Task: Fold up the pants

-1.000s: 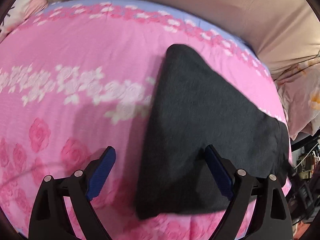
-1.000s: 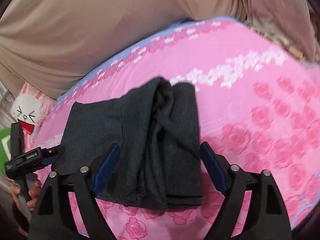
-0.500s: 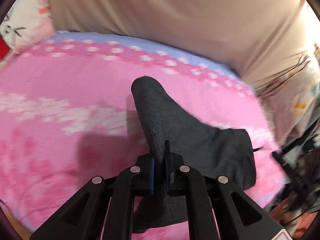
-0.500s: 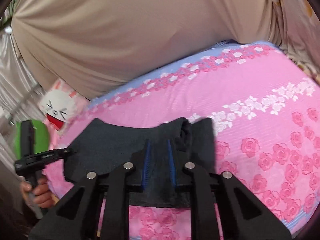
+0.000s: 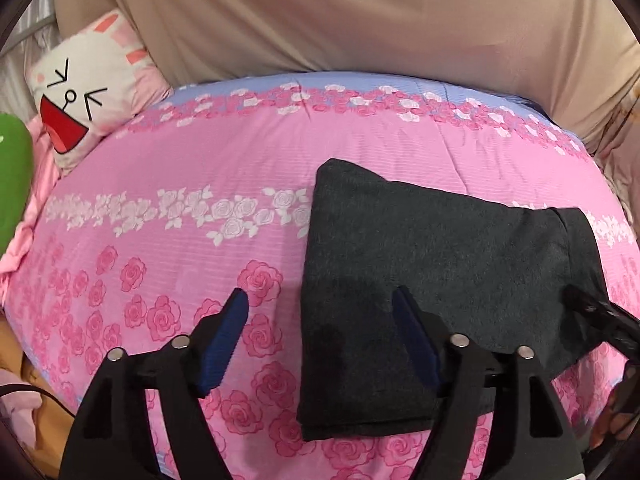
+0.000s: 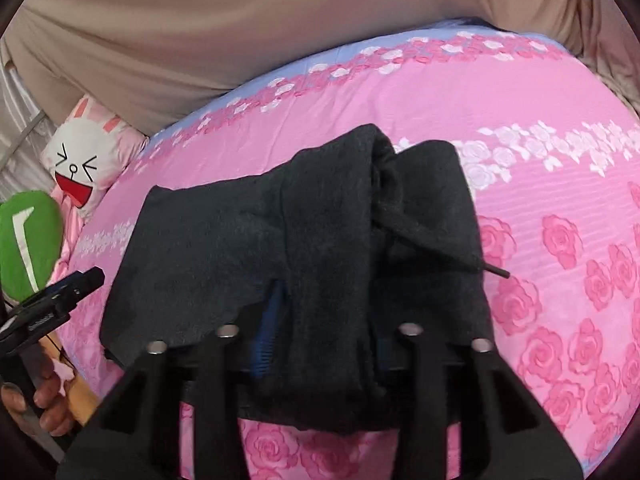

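The dark grey pants lie folded into a flat block on the pink rose bedspread. My left gripper is open and empty, its blue pads above the block's left edge. In the right wrist view the pants look bunched, with a drawstring end sticking out to the right. My right gripper is shut on a thick fold of the pants at their near edge. The right gripper also shows at the right edge of the left wrist view.
A white bunny cushion and a green cushion sit at the bed's left. A beige sheet hangs behind the bed. The left gripper's body and a hand show at the left in the right wrist view.
My left gripper, shut on the pants half a second ago, has opened and let go, and the cloth now lies flat. My right gripper stays shut on the pants.
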`<state>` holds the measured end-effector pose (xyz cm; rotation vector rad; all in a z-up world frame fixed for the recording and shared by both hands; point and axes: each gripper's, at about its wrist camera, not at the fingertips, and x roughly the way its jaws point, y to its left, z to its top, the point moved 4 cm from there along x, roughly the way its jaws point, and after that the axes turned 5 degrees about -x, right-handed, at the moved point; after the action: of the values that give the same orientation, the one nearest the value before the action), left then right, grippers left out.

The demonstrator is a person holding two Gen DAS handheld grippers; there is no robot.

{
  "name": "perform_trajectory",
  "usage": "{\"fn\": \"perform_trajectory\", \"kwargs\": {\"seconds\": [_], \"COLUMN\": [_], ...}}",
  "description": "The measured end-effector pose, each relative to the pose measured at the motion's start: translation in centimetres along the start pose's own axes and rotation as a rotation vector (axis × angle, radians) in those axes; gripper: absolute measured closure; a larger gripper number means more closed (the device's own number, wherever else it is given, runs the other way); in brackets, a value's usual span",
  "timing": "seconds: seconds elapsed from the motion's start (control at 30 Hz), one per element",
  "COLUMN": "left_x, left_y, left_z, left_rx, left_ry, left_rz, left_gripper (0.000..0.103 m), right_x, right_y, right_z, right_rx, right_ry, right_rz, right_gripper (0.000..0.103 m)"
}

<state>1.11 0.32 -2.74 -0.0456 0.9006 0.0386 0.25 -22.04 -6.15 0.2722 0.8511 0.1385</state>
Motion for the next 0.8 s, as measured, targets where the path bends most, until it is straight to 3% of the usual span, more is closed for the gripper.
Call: {"fn": "perform_trajectory", "kwargs": {"seconds": [0.03,0.13,0.23,0.3,0.37,0.4,0.47,0.5,0.53,0.6,0.73,0.77,0.8], "left_x": [0.1,-0.2,-0.5,0.3,1.7,2.4,3.8,4.4,5.2,5.1,5.5,5.5,5.6], "left_y": [-0.2,-0.1,0.3,0.3,0.2,0.2,0.5,0.7,0.8,0.8,-0.2,-0.7,-1.1], "left_z": [0.0,0.3,0.6,0.5,0.1,-0.1,-0.7,-0.9,-1.3,-1.4,-1.4,-1.3,-1.0], "left_rx": [0.002,-0.005,-0.039,-0.052,-0.07,-0.081,-0.129,-0.162,-0.21,-0.236,-0.226,-0.185,-0.156], "left_ry": [0.002,-0.005,-0.023,-0.002,0.046,0.072,0.128,0.162,0.209,0.188,0.168,0.151,0.151], "left_rz": [0.003,0.013,0.0,-0.011,-0.034,-0.053,-0.11,-0.143,-0.198,-0.222,-0.222,-0.22,-0.242], "left_gripper": [0.031,0.031,0.029,0.027,0.027,0.027,0.026,0.025,0.024,0.017,0.02,0.048,0.087], "right_x": [-0.5,-4.9,-7.7,-5.6,-2.3,-2.3,-4.2,-5.0,-5.5,-5.2,-2.8,-2.8,-2.4], "right_y": [0.8,2.2,1.2,-1.2,-3.9,-4.3,-4.9,-5.4,-5.8,-6.4,-7.7,-7.5,-6.9], "right_z": [0.7,3.4,4.8,3.8,1.3,0.5,0.3,0.4,0.4,0.5,-1.1,-1.2,-1.4], "right_rx": [-0.037,-0.105,-0.159,-0.139,-0.088,-0.079,-0.001,0.046,0.074,0.1,0.21,0.217,0.239], "right_ry": [-0.004,-0.116,-0.191,-0.118,0.008,-0.002,-0.063,-0.092,-0.105,-0.084,-0.035,-0.046,-0.01], "right_rz": [0.002,0.001,-0.124,-0.195,-0.236,-0.246,-0.169,-0.121,-0.1,-0.063,0.029,0.047,0.107], "right_gripper": [0.087,0.087,0.084,0.075,0.07,0.062,0.047,0.032,0.023,0.02,0.022,0.036,0.064]}}
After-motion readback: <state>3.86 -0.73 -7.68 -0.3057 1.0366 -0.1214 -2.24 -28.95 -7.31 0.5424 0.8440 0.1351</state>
